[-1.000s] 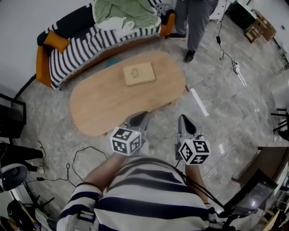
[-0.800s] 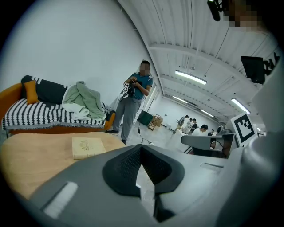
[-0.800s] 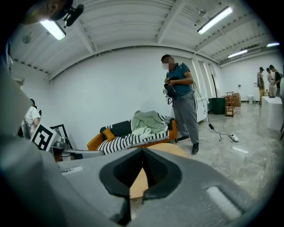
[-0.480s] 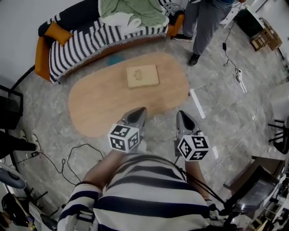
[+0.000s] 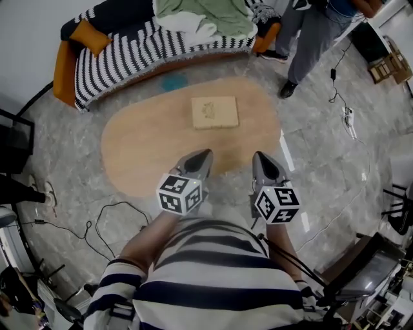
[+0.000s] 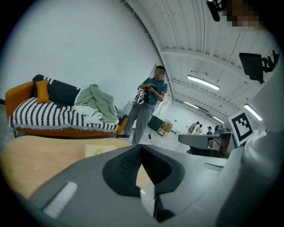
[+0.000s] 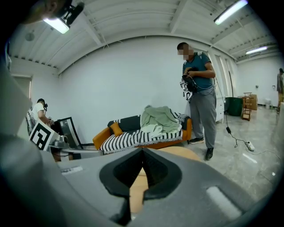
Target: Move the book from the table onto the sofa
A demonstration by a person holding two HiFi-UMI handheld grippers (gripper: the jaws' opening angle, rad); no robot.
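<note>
Both grippers are out in front of the person in the striped shirt (image 5: pixel 206 271), side by side, tips aimed across the oval wooden counter (image 5: pixel 142 151). The left gripper (image 5: pixel 204 155) has its jaws pressed together with nothing between them; its own view shows the dark pads meeting in a tight V with only counter top beyond. Same story for the right gripper (image 5: pixel 260 156): jaws closed up, empty. From the head view both tips sit over the near edge of the counter. The book (image 5: pixel 215 113), a tan square with a pale design on the cover, lies flat on the counter's far half, well apart from either gripper. Past the counter runs the sofa (image 5: pixel 129 51), orange-framed under a black-and-white striped throw, with an orange cushion (image 5: pixel 90 37) at its left end and a rumpled green blanket (image 5: pixel 206 13) heaped toward the right. A teal patch (image 5: pixel 173 82) shows on the marble floor (image 5: pixel 322 161) between sofa and counter. A second person (image 5: pixel 313 38) in grey trousers stands by the sofa's right end, holding some dark gear at chest height in the gripper views. Loose cables (image 5: pixel 103 225) trail on the floor at left.
</note>
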